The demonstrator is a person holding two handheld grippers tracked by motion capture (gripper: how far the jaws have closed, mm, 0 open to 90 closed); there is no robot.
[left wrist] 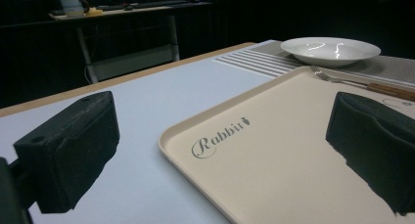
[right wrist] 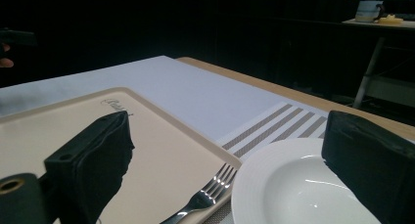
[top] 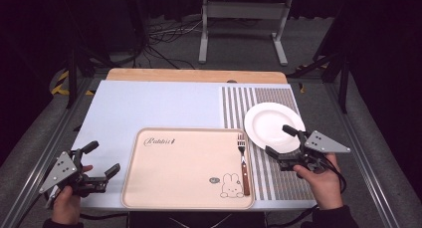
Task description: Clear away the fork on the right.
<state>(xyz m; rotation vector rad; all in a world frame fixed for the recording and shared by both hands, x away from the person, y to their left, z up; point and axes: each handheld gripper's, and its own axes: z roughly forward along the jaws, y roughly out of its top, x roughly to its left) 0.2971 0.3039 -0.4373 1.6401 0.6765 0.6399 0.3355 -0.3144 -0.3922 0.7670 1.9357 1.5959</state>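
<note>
Fork (top: pixel 243 164): it lies flat along the right edge of the cream tray (top: pixel 179 188), right of centre in the high view, tines toward the top of the frame, wooden handle toward the bottom. Nothing grips it. In the right gripper view its tines (right wrist: pixel 215 185) rest on the tray's rim, just beside the white plate (right wrist: pixel 293 194).

The plate (top: pixel 271 124) sits on the striped mat (top: pixel 263 101), to the upper right of the tray and very close to its corner. It is empty.

Right gripper (top: pixel 282 138): jaws wide apart, nothing between them, lying low at the plate's lower right rim. One jaw overlaps the rim in the high view; contact cannot be confirmed.

Left gripper (top: pixel 102 158): at lower left, off the tray's left edge, jaws spread and empty, pointed across the tray.

Assessment: the fork appears placed on the tray, so that part looks done. The plate is off the tray and, judging by the right gripper's position, is the likely next item. No grasp on it has been made yet.
</note>
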